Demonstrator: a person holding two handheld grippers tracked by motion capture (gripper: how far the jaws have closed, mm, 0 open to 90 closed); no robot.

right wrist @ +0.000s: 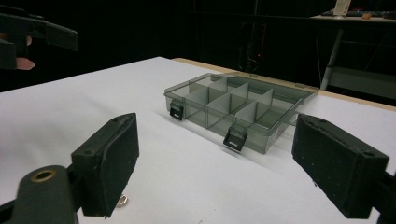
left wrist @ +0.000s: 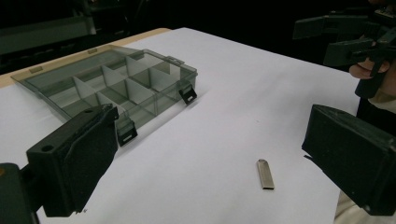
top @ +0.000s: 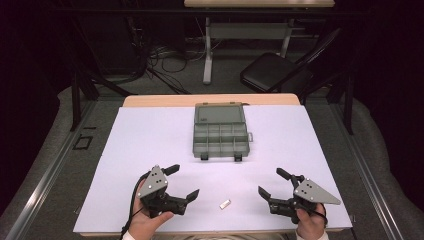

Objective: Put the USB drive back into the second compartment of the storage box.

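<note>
A: Where do the 2 grippers sit?

B: Both are low over the near edge of the desk (top: 150, 135), each held in a hand. The left gripper (top: 182, 181) is at the near left, the right gripper (top: 272, 182) at the near right, well apart from each other.

A: How do the jaws stand?

B: Wide open on both, with nothing between them. In the left gripper view the 2 black jaws frame a broad stretch of white desk; the right gripper view shows the same wide gap.

A: And the small metal piece?

B: The small metal piece (top: 225, 203) lies flat on the white surface between the 2 grippers, near the front edge, touching neither. In the left gripper view it (left wrist: 265, 174) lies in the gap between the jaws, nearer the right-hand one. It looks like a thin silver strip; I cannot tell more than that.

A: What about the box?

B: The compartment box (top: 220, 140) sits farther back near the middle of the desk, well apart from the metal piece. It is grey and see-through, its lid (top: 219, 114) laid open flat behind it, with 2 dark latches on the near wall. The dividers show 2 rows of compartments, and the ones I can see into look empty. The right gripper view shows the box (right wrist: 233, 112) straight ahead between its jaws.
</note>
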